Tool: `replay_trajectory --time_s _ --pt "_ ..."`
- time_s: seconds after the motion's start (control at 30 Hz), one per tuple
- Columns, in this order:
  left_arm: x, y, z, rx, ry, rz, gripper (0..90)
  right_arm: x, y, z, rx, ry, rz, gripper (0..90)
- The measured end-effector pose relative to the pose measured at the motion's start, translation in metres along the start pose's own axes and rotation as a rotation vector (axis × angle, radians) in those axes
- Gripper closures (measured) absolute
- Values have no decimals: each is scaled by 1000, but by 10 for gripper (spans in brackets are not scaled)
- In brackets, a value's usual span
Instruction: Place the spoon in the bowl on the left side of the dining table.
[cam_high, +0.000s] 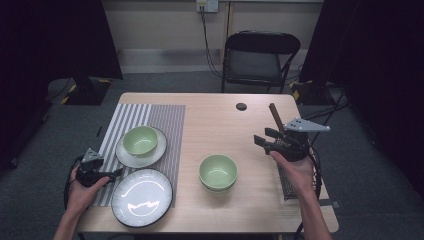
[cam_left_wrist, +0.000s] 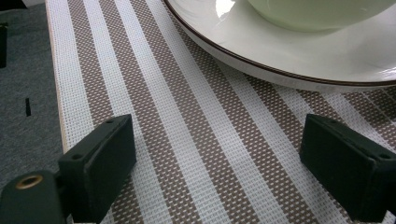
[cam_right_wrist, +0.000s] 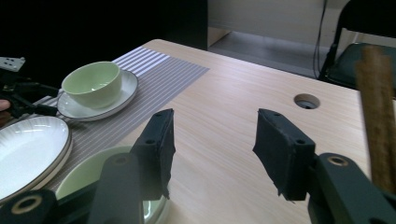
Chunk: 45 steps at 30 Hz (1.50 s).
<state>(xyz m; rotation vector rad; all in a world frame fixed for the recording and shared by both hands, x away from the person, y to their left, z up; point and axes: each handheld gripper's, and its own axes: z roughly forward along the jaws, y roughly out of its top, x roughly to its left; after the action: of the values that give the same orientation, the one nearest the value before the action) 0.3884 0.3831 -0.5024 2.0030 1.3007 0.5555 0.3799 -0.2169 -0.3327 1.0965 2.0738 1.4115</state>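
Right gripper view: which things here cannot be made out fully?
- Brown stick: blurred, cut by the right edge.
- Near green bowl: mostly hidden behind the right hand-held gripper.
- White plate: cut by the left edge.

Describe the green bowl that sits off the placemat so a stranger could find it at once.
Start from the wooden table and its striped placemat on the left half. Right of the mat, on bare wood near the front middle, sits the pale green bowl. Unlike the other green bowl, it rests on no plate and appears stacked on a second bowl.
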Motion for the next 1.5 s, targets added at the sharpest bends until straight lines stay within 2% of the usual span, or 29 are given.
replay_trajectory --time_s 0.13,0.43,0.77,0.9,1.03,1.13,1.27,1.5 --pt "0 0 0 0 0 0 102 -7 -5 -9 5 -17 10 509" --pt "0 0 0 0 0 1 101 -20 -22 -25 35 -60 30 506" --pt "0 0 0 0 0 1 101 -31 -36 -36 53 -82 58 524" --pt "0 0 0 0 0 1 101 -32 -37 -41 59 -100 63 573" --pt "0 0 0 0 0 0 102 -33 -39 -41 102 -105 53 620" --pt "0 0 0 0 0 1 101 -33 -41 -42 105 -94 62 652" --pt "0 0 0 0 0 0 101 -34 -44 -43 119 -96 47 669" --pt "0 0 0 0 1 1 102 -35 -49 -42 139 -95 48 658"
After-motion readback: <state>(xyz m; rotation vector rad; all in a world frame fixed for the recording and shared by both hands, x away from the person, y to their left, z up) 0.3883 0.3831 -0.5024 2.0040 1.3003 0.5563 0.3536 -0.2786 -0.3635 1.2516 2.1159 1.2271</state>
